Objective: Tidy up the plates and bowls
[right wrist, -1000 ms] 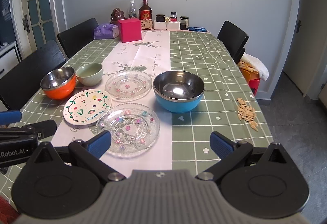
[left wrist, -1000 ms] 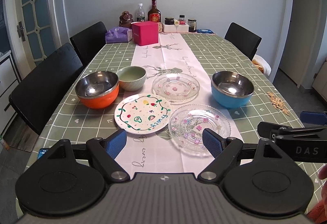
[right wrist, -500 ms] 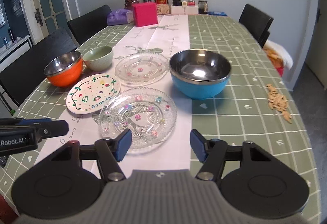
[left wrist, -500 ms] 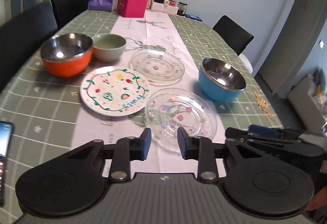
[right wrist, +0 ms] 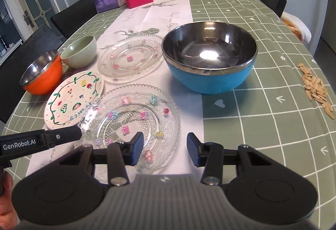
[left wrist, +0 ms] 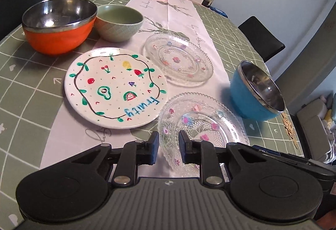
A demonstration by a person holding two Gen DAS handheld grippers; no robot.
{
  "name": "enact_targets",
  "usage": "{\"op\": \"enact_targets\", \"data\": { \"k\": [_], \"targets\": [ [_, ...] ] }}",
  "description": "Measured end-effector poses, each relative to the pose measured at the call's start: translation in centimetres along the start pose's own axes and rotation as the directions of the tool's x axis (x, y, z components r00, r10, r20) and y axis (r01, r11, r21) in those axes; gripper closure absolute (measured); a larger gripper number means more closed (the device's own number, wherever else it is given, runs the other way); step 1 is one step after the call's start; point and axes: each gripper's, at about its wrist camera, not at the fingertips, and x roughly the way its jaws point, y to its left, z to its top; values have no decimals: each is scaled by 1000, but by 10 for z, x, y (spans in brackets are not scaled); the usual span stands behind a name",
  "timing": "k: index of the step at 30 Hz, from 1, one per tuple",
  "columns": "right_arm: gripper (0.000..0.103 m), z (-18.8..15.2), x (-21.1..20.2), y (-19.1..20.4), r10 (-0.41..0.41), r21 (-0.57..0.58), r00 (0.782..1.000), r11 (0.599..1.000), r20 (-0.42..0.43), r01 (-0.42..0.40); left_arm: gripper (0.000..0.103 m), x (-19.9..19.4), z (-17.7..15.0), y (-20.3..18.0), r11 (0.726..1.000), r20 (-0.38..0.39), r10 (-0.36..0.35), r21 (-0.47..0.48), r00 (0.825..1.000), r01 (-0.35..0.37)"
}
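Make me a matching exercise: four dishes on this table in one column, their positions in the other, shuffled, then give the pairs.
Things:
1. orange bowl
2. blue bowl
3. fruit-painted plate
4. near glass plate

Places:
A. on the white runner, closest to both cameras
B. touching the green ceramic bowl
C. between the orange bowl and the near glass plate
D. on the runner's edge nearest the scattered seeds

Pairs: 1-B, 2-D, 3-C, 4-A

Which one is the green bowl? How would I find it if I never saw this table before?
Look along the white runner down the middle of the green checked table. On its left side sit two bowls touching: the orange bowl and the green bowl. The green one is smaller, pale green inside and out, with no shiny metal lining like the orange and the blue bowl.
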Motion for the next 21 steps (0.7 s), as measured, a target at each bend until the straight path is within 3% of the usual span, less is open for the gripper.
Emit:
{"op": "enact_targets", "data": {
  "k": [6,10,12,15,21],
  "targets": [
    [57,-1,10,-8,10,32,1000,999,5,-10,76,12,1,2,1000,9,-4,3,1000,4],
    [58,-1,12,-7,33,28,999,999,20,-34,86,19,-2,3,1000,12,-10,5,1000,10],
    [71,-2,13,-7,44,27,999,999,25,-45,87,19,-2,3,1000,18,-9,12,1000,9],
    [82,-4,12,-7,22,23,999,999,38,-23,88,18,-2,3,1000,18,-10,14,1000,10],
    [88,-4,10,-13,40,66,999,997,34,-42,89,12,-2,0,1000,18,1,32,1000,-2]
  ]
}}
